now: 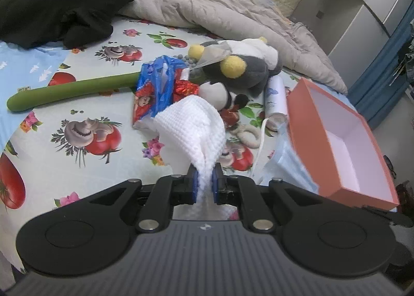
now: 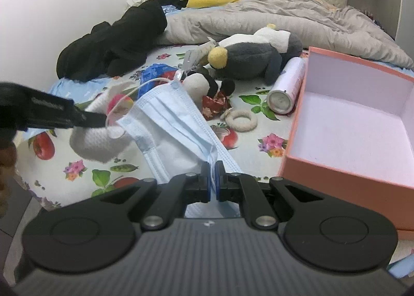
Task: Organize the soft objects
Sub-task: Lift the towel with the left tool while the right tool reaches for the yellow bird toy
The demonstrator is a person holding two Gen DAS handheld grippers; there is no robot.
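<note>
Left wrist view, nearest: the left gripper [image 1: 205, 184] has its blue pads pressed together on a white waffle-weave cloth [image 1: 192, 125], which is lifted and drapes forward over the bed.
Left wrist view, beyond: an open pink box [image 1: 336, 146] lies to the right, apparently empty. A grey plush toy [image 1: 245, 66], a green tube [image 1: 69, 91], a white spray can [image 1: 276, 97] and a ring [image 1: 249, 135] lie on the printed bedsheet [image 1: 77, 125].
Right wrist view, nearest: the right gripper [image 2: 212, 179] is pinching a blue face mask [image 2: 170, 125] by one edge, and the rest spreads forward.
Right wrist view, beyond: the pink box [image 2: 357, 120] sits just right of the mask.
Step in hand: both soft items look picked up and not yet placed, probably bound for the box.
Next move: likely carry each over the box's rim, then part the fingers.
Hard to make out: the cloth hides items behind it. The box's right side is cut off in the right view, and the left gripper's fingers are blurred there.
</note>
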